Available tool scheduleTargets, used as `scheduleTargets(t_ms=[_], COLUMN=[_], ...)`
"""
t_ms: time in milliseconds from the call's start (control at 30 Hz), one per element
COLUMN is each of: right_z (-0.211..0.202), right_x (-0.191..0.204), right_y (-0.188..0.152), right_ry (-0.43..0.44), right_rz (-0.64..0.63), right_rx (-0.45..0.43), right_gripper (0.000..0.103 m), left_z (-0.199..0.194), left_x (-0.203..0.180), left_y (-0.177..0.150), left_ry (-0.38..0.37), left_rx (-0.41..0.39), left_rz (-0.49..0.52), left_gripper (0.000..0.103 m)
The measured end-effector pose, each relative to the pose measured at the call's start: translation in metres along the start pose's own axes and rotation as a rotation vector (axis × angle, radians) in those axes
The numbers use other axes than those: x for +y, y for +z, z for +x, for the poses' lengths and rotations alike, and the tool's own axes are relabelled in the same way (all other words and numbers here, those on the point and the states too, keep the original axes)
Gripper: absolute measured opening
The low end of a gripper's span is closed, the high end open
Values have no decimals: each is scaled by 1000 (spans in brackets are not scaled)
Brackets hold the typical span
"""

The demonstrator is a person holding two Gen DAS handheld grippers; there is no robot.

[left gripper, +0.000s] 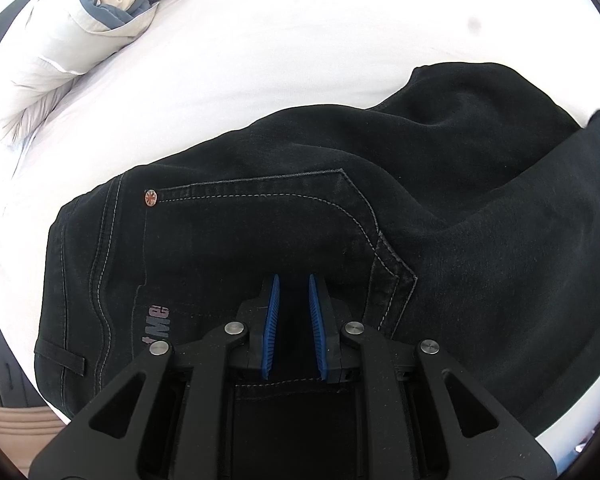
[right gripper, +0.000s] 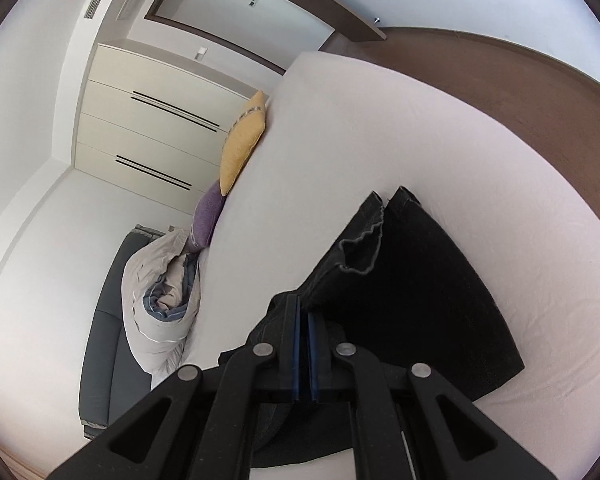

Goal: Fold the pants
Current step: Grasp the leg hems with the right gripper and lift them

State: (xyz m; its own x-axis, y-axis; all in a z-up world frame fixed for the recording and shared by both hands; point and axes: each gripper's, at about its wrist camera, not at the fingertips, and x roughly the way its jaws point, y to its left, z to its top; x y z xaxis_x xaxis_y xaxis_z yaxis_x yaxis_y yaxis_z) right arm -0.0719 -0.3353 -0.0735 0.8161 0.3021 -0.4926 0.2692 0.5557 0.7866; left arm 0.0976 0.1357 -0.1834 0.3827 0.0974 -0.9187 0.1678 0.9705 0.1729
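Pants point(left gripper: 340, 208): black denim with grey stitching, lying on the white bed point(left gripper: 260, 60). In the left wrist view they fill the lower half of the frame. A back pocket with a curved seam sits at centre. A small rivet point(left gripper: 151, 197) with a flag pattern marks the pocket corner at 9 o'clock. A belt loop point(left gripper: 62, 360) and part of a printed logo show at 8 o'clock.

Pants, legs: in the right wrist view both legs run from the gripper toward 1 o'clock. One leg is lifted and wrinkled, its hem point(right gripper: 360, 252) open and curled. The other leg point(right gripper: 428, 280) lies flat on the bed, just beside the first, toward 3 o'clock.

Left gripper point(left gripper: 294, 280): blue pads point(left gripper: 274, 308) stand a narrow gap apart, wider at the base than at the tips. The gripper sits low over the seat of the pants, near the pocket seam. Whether the tips pinch cloth cannot be told.

Right gripper point(right gripper: 305, 308): jaws are drawn nearly together, leaving only a thin slit. Black cloth bunches around the tips and hangs to both sides. The gripper has the pants clamped, the lifted leg rising from this hold.

Duvet point(right gripper: 160, 300): rolled, grey-white with a blue edge, at 8 o'clock of the right wrist view.

Cushions: one yellow point(right gripper: 244, 144), one purple point(right gripper: 209, 216), along the bed edge at 10 o'clock.
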Motion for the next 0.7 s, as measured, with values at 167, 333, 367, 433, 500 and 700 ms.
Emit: scheduleTargets(t_ms=[167, 333, 367, 433, 500, 700], right_z=[-17, -19, -19, -21, -21, -22], right_x=[-32, -73, -79, -79, -71, -67], right_y=[-15, -50, -54, -55, -51, -33], right_ry=[-85, -200, -207, -208, -215, -212], right_rz=[66, 107, 120, 110, 73, 62], right_rx=[7, 77, 83, 84, 73, 27], right_gripper=[5, 4, 4, 4, 4, 4], left_z=[-6, -7, -8, -10, -9, -20], left_x=[-5, -8, -10, -14, -17, -19], left_y=[2, -5, -5, -5, -6, -9], left_ry=[5, 19, 27, 39, 41, 25], left_rx=[-11, -23, -24, -25, -26, -44], left_rz=[7, 5, 11, 23, 27, 24], left_gripper=[15, 15, 15, 15, 15, 15])
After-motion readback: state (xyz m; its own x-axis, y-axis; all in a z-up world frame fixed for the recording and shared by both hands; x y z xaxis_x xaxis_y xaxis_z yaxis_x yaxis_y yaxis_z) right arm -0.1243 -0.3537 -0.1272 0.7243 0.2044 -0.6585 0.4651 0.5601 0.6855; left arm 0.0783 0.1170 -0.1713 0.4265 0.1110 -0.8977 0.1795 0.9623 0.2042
